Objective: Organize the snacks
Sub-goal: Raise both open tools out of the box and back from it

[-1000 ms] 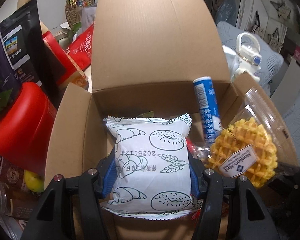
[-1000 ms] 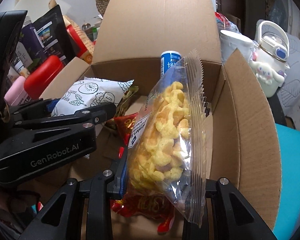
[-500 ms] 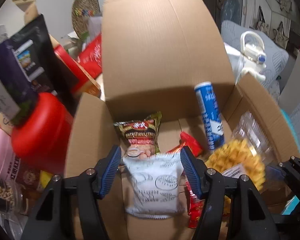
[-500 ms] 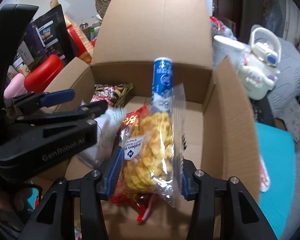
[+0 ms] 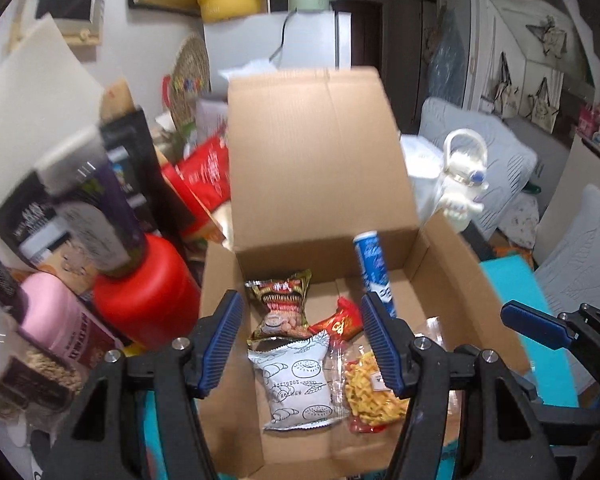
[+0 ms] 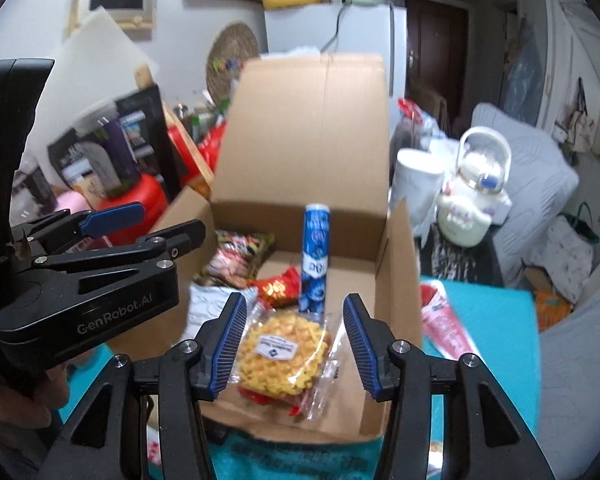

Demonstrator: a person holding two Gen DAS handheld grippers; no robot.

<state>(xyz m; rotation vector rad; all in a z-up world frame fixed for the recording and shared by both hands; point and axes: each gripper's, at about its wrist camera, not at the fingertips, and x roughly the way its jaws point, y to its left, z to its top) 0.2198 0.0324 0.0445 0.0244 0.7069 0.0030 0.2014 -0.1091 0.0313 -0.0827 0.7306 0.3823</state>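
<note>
While both tools are hanging above the cardboard box (image 5: pixel 312 184), the left tool (image 5: pixel 302 340) is standing open with nothing between its pads, and the right tool (image 6: pixel 294 346) is gaping empty too. Inside, the white bread packet (image 5: pixel 296 384) is lying at six o'clock, the waffle bag (image 6: pixel 280 354) beside it at four, the blue tube (image 6: pixel 315 260) leaning at one. Judging by the pile of packets (image 5: pixel 204 168) sitting outside at ten o'clock, more sorting is probably waiting.
</note>
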